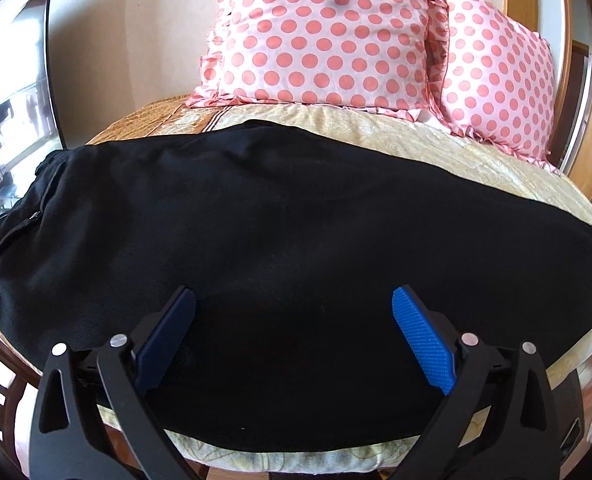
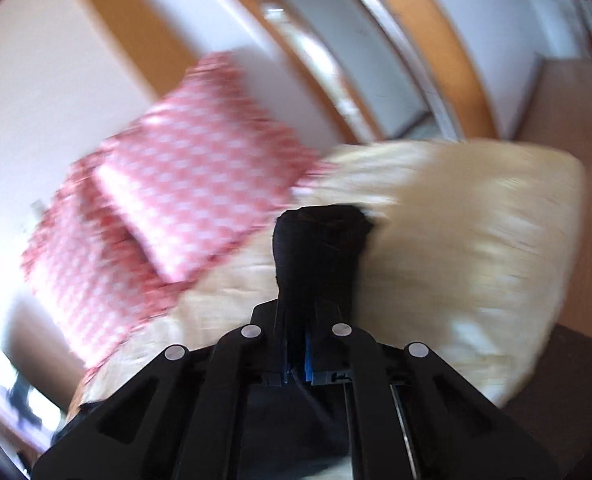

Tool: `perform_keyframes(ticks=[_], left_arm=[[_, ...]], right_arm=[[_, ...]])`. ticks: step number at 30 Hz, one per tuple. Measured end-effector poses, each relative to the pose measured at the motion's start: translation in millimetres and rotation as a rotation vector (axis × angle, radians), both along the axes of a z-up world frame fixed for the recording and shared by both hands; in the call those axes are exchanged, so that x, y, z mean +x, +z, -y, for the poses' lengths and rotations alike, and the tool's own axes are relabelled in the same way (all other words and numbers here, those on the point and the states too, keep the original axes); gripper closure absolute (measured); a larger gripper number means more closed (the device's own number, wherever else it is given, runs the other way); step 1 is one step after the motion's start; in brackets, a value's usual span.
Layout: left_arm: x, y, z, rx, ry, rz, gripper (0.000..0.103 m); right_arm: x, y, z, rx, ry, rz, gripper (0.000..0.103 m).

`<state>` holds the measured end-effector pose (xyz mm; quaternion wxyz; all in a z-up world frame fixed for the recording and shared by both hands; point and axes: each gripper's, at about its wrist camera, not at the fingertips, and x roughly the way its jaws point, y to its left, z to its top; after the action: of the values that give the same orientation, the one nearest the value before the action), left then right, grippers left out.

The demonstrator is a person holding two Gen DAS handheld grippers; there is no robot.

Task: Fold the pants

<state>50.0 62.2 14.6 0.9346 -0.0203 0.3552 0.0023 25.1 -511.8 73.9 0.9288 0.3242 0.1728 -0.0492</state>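
Black pants (image 1: pixel 279 248) lay spread across the bed (image 1: pixel 476 156), below two polka-dot pillows (image 1: pixel 320 36).
The left hand-held gripper (image 1: pixel 293 300) hovered over them, jaws wide apart and empty; the right hand-held gripper (image 2: pixel 316 248) was clamped on a bunch of the black fabric, its view blurred.

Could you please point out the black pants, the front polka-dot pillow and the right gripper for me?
black pants (image 1: pixel 296 240): left wrist view, middle of cloth.
front polka-dot pillow (image 1: pixel 320 32): left wrist view, its face.
right gripper (image 2: pixel 316 300): right wrist view, between fingertips.
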Motion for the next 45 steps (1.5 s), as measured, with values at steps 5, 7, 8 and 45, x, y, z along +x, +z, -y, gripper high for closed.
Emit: perform_keyframes(ticks=[5,7,8,45], left_arm=[[-1.8,-1.3,-0.4,-0.006,-0.001,0.014,0.002],[-3.0,-0.5,-2.4,-0.022,0.001,0.017,0.002],[-3.4,0.2,-3.2,-0.030,0.001,0.018,0.002],[-41.0,22.1,-80.0,-0.129,0.223,0.111,0.002]], right_arm=[[40.6,44.9,-115.1,-0.063,0.327,0.104,0.098],[59.2,44.1,-174.3,-0.063,0.491,0.100,0.098],[64.6,40.6,-193.7,-0.059,0.545,0.091,0.098],[30.4,-37.2,-426.5,-0.462,1.041,-0.091,0.060]])
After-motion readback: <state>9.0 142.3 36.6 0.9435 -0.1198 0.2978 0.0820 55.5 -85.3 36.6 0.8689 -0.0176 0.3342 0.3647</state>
